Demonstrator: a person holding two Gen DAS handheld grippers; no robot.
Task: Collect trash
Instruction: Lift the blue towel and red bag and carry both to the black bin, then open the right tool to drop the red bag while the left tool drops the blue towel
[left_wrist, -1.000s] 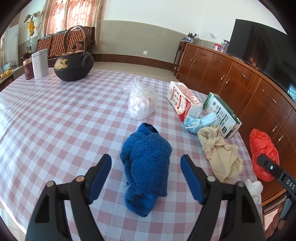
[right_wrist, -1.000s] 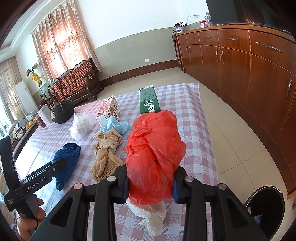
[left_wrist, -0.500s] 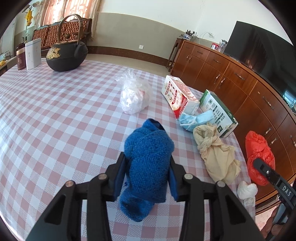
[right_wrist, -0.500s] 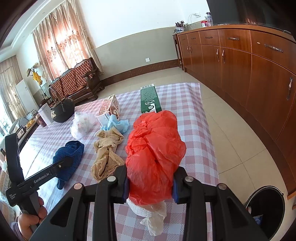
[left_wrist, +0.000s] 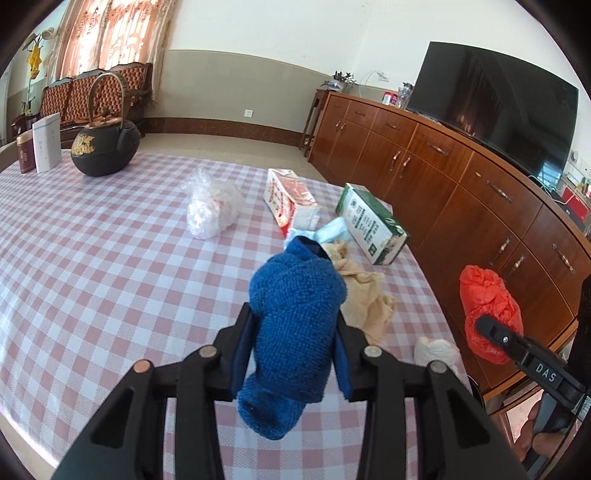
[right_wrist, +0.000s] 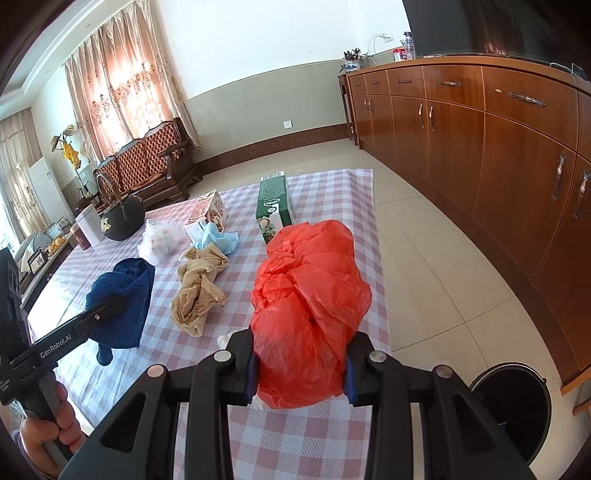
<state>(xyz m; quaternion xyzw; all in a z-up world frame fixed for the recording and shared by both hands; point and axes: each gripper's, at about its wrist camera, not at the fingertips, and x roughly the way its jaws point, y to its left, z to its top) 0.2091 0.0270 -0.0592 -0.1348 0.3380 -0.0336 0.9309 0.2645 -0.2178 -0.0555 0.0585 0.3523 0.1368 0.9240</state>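
A crumpled blue knitted cloth (left_wrist: 295, 317) and a bunched red plastic bag (right_wrist: 310, 306) each hang pinched clear of the checked bench (left_wrist: 92, 266), where a tan knotted stocking (right_wrist: 199, 284), a light blue mask (right_wrist: 221, 240), a clear bag of white waste (left_wrist: 212, 214) and two cartons lying flat, red-and-white (left_wrist: 290, 199) and green (left_wrist: 371, 225), rest.

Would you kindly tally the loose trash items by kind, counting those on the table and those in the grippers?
Cartons: 2, red-and-white carton, green carton
Plastic bags: 2, red bag, clear bag
Cloth bundles: 2, blue cloth, beige cloth
Light blue mask: 1
White wad: 1
Total: 8
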